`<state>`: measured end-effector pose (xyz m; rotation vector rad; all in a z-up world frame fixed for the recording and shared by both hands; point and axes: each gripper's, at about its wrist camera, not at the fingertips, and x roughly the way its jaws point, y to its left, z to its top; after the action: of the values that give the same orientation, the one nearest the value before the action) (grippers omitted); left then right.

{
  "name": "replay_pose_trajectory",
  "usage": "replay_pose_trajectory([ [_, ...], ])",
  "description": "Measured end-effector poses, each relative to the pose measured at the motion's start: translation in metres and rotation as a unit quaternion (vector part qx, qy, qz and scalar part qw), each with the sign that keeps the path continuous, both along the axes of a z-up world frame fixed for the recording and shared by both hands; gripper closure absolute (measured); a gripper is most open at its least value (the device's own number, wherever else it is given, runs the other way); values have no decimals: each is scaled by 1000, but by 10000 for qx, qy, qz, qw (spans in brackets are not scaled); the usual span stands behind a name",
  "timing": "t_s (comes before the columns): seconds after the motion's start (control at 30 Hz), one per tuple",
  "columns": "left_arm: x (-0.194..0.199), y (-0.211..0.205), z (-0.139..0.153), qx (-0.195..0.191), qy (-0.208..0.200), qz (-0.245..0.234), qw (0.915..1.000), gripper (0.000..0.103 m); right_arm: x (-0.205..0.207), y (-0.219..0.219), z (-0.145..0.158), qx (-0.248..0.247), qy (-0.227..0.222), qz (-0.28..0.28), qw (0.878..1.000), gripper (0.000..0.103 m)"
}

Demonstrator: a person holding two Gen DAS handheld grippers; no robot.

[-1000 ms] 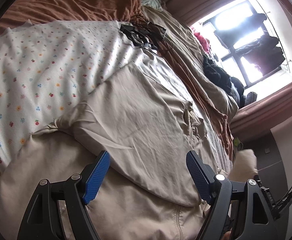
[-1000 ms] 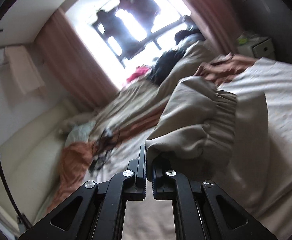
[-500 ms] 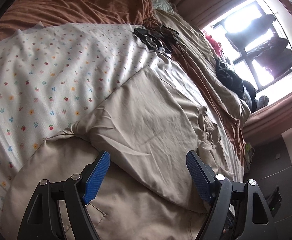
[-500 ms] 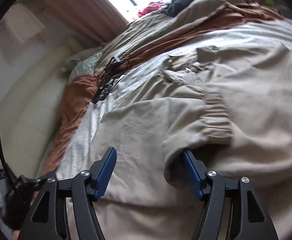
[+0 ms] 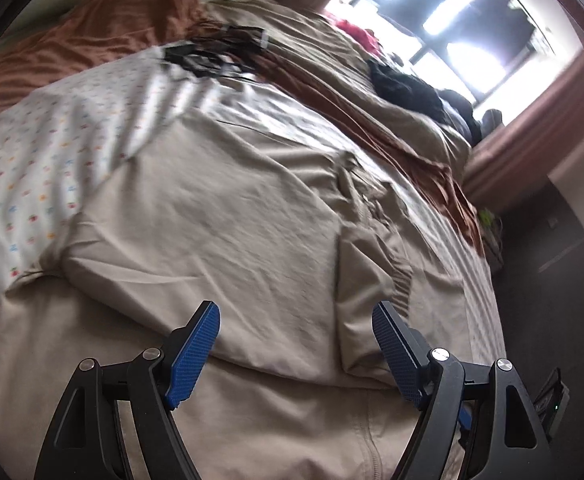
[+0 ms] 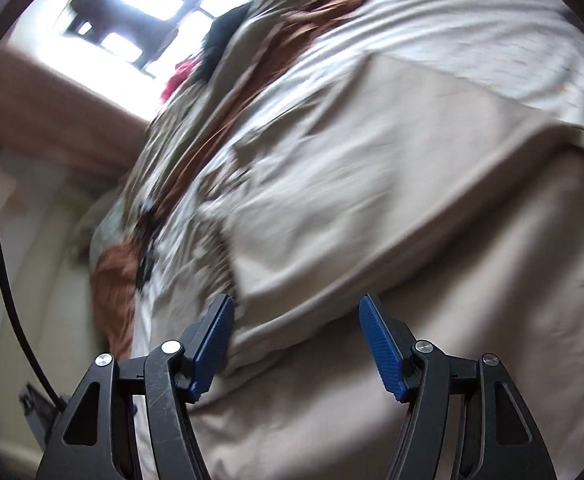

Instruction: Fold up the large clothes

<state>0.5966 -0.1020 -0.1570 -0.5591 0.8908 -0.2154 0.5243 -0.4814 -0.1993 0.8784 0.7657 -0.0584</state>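
Presently, left wrist view: left gripper (image 5: 294,344) spread wide, empty, above the beige garment (image 5: 228,216) lying centre frame on the bed (image 5: 32,152), sleeve already folded across. Right wrist view: right gripper (image 6: 296,340), clamped on cloth a second ago, now wide; sleeve fold judged complete.

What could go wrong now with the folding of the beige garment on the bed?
1. The sleeve with the ribbed cuff lies loose over the beige garment; both the left gripper and the right gripper are open, so it may slip out of place.
2. Creases show in the folded layer and could be pressed in.
3. The black cables on the floral sheet might catch if the cloth is pushed that way.
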Motion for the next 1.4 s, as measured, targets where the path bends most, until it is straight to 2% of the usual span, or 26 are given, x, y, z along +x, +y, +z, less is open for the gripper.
replay_pose_trajectory([
  [0.13,0,-39,-1,240,-34,-546,9982,23,-10,-41,-14,127,200,-620,9978,38],
  [0.3,7,-82,-9,663,1,-1018,9926,23,-14,-75,-31,500,247,-986,9936,47],
  [0.4,15,-104,-17,864,73,-1228,9886,23,-12,-85,-37,562,267,-1072,9923,59],
  [0.43,17,-113,-21,964,99,-1317,9865,23,-11,-88,-40,574,297,-1104,9918,67],
  [0.53,26,-132,-34,1320,189,-1466,9802,23,-9,-99,-47,724,330,-1263,9888,84],
  [0.7,40,-139,-56,1862,390,-1363,9722,23,-13,-115,-45,599,234,-1533,9861,91],
  [0.77,43,-132,-60,1958,425,-1216,9721,23,-13,-120,-45,555,211,-1586,9856,92],
  [0.9,49,-103,-62,1923,529,-760,9770,23,-15,-125,-47,710,179,-1635,9838,93],
  [0.97,48,-83,-59,1735,550,-456,9822,23,-16,-127,-48,849,213,-1696,9816,89],
  [1.0,48,-75,-59,1624,569,-343,9845,23,-19,-128,-48,897,194,-1726,9807,85],
  [1.03,47,-65,-59,1514,603,-215,9864,23,-22,-129,-48,912,140,-1788,9795,70],
  [1.07,47,-59,-59,1446,625,-137,9874,23,-24,-130,-48,932,52,-1838,9785,61],
  [1.17,43,-37,-58,1210,687,96,9902,23,-30,-134,-47,1005,-50,-1959,9755,60],
  [1.27,37,-26,-52,1216,642,314,9900,23,-26,-137,-53,1120,-125,-1923,9748,60],
  [1.4,33,-8,-45,913,549,505,9930,23,-16,-143,-60,1235,-221,-1857,9746,61],
])
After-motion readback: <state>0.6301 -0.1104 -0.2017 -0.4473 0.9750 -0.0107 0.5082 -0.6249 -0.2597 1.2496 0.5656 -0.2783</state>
